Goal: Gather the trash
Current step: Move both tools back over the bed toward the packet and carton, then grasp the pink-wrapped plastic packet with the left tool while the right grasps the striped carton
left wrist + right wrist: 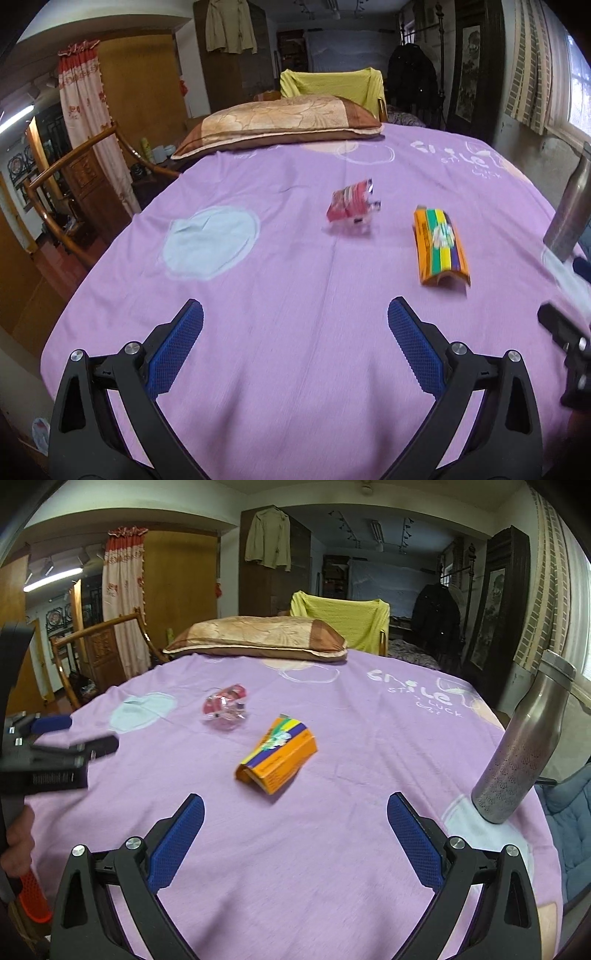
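Your left gripper point(295, 314) hangs over the near part of the purple bedsheet point(280, 258), its blue pads point(177, 347) spread wide with nothing but cloth between them. Your right gripper point(295, 805) is just as wide, its jaws empty, over the same sheet a little to the right.

The trash lies ahead of both. A crumpled red wrapper point(351, 205) sits near the middle of the bed, blurred in the left wrist view; in the right wrist view it reads as a pinkish, partly clear crumple point(225, 703). Just to its right and nearer to you lies an orange box point(441, 247) with yellow, green and purple stripes, flat on the sheet with 1 open end turned toward you. From the right wrist it sits straight ahead of the open fingers point(277, 760), apart from them. The 2 pieces do not touch each other.

A steel bottle point(524, 742) stands on the right side of the bed, on a pale patch of the sheet. A brown and tan pillow point(280, 123) lies across the far end, with a yellow-draped chair point(332, 86) behind it. At the left edge of the right wrist view you see the left gripper's body point(55, 764) from the side and part of your hand point(18, 838) around its handle.
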Available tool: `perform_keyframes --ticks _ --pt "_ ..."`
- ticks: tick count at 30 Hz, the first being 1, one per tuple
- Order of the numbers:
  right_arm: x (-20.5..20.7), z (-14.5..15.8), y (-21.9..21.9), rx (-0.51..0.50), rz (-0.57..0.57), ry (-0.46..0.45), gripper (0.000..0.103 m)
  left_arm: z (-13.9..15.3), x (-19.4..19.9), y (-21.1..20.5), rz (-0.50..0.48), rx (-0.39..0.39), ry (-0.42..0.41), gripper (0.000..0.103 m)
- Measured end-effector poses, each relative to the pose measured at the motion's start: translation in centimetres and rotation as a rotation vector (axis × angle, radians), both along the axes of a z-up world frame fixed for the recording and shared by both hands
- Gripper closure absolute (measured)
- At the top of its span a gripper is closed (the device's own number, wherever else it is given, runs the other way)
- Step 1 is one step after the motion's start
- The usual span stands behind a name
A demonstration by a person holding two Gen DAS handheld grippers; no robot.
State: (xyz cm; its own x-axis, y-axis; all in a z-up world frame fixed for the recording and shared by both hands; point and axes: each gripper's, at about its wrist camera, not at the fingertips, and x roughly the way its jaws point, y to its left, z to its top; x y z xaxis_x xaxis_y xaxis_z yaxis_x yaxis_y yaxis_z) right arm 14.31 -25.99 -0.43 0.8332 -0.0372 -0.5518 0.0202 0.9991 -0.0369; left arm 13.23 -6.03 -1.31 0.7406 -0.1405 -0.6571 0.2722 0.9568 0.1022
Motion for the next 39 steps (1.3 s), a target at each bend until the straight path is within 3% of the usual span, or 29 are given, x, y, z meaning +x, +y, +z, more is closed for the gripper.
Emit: perform_keyframes --ticks 9,17,25,39 --pt "2.5 -2.4 -1.9 0.113 0.003 0.108 0.005 1.2 6.8 -5.6 -0.050 -0.047 0.003 0.007" --pt "2.7 -2.9 -1.6 0.090 0.001 0.121 0.005 -0.8 12.6 -9.0 -0.018 -0.044 0.017 0.007" --pt "3.5 -3.8 -1.7 0.115 0.009 0.179 0.005 -4.3 15.7 -8.4 0.009 -0.027 0.088 0.007" --pt "4.6 -4.7 -2.9 0.182 -0.004 0.243 0.005 -7.4 17.9 -7.9 0.053 0.014 0.234 0.007"
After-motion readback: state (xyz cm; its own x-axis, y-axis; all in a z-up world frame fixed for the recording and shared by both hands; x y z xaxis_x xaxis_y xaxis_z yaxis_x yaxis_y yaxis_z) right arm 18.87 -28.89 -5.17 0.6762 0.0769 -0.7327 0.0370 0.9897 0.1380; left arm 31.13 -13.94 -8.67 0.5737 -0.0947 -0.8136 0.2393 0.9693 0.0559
